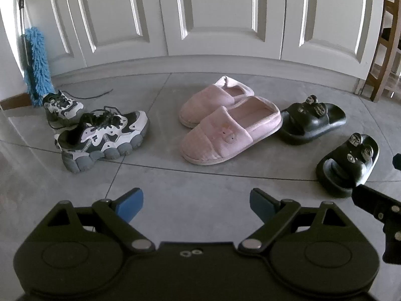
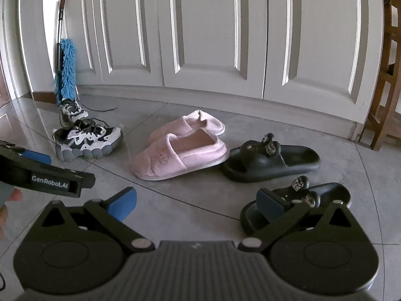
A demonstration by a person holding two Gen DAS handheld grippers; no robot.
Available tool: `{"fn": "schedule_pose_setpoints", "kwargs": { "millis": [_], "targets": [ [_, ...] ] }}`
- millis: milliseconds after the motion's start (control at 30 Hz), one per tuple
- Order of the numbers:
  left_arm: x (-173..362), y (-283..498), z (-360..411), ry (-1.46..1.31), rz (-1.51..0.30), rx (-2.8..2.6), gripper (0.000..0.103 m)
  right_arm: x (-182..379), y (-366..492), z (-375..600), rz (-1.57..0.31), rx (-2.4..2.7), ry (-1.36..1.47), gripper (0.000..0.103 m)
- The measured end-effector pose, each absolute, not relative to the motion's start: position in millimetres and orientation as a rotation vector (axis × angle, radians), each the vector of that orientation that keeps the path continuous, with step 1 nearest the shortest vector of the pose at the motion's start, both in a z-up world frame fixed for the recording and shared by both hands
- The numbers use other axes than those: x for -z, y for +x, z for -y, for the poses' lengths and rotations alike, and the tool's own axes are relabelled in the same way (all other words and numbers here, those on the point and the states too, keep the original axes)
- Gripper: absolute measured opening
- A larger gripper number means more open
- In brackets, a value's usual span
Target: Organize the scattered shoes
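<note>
White panelled doors (image 1: pixel 200 15) fill the back, w/ a grey tiled floor (image 1: pixel 155 175) below. Wooden chair (image 1: pixel 386 50) at far right. Blue duster (image 1: pixel 36 65) leans at the left corner by the doors.

Shoes lie on the floor in a rough row in front of the doors. Left: two black-and-white sneakers, rear one (image 1: pixel 61 106) right by the duster, front one (image 1: pixel 102 135) on its sole, just beside and partly overlapping the rear one; a loose lace trails toward the doors. Centre: two pink slippers, side by side and touching, front (image 1: pixel 225 135) and rear (image 1: pixel 215 100), toes toward the camera-left. Right: two black slides w/ round charms; far slide (image 2: pixel 270 161) just beside the front slipper, near slide (image 2: pixel 295 200) apart from it, closer to the camera.

L gripper (image 1: pixel 196 204): jaws wide apart, nothing between them, over bare floor in front of the slippers. R gripper (image 2: pixel 198 204): jaws spread too, empty; its right finger overlaps the near slide in view, contact can't tell. A hand (image 2: pixel 7 208) shows at the left edge of the right-wrist view.
</note>
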State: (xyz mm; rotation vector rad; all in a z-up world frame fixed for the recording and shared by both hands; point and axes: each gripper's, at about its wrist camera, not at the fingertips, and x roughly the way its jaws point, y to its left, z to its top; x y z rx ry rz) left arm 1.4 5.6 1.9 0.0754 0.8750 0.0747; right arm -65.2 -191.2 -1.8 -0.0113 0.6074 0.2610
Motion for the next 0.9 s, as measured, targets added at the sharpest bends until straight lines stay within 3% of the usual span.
{"fn": "schedule_pose_setpoints", "kwargs": {
  "millis": [900],
  "targets": [
    [5,-14,-7,0.083,-0.855,-0.067,0.093,3,-64,191,-0.617,-0.257,-0.012,0.103]
  ]
}}
